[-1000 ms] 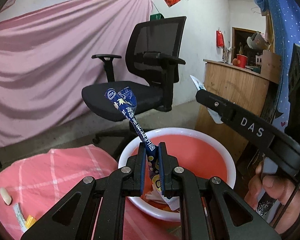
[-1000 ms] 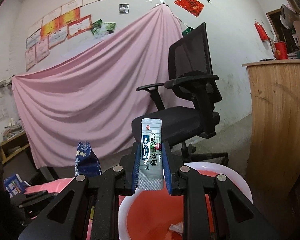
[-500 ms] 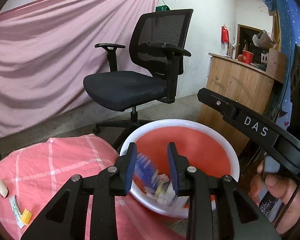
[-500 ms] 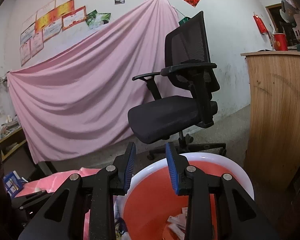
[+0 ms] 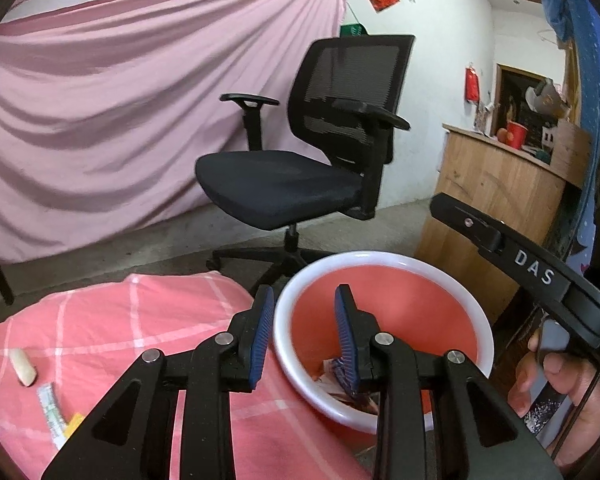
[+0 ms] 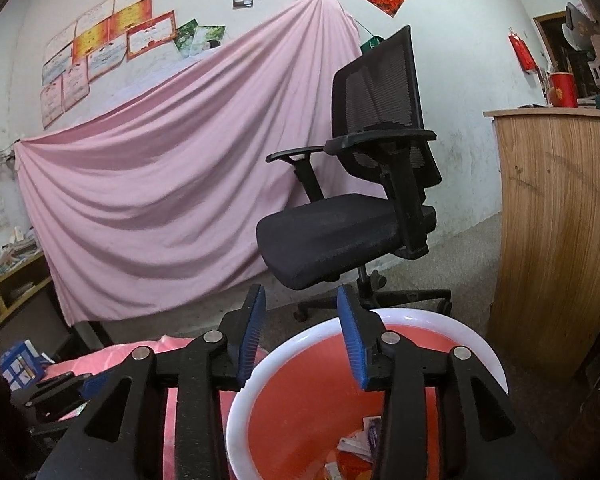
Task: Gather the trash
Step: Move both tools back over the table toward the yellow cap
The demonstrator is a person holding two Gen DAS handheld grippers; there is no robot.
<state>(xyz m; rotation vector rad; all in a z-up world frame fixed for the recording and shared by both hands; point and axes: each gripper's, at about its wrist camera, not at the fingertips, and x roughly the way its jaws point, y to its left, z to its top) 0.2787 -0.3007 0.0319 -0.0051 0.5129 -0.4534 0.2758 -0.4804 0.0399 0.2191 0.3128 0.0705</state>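
Note:
A red bin with a white rim stands beside the pink checked cloth; several wrappers lie at its bottom. It also shows in the right wrist view, with wrappers inside. My left gripper is open and empty above the bin's near-left rim. My right gripper is open and empty above the bin. On the cloth at the left lie a beige piece, a thin sachet and a yellow scrap.
A black office chair stands behind the bin. A wooden counter is to the right. A pink sheet hangs on the back wall. The right gripper's body and the hand holding it are at the right of the bin.
Both grippers opened and let their sachets fall into the bin, then opened wider. The left gripper has shifted a little left, toward the cloth.

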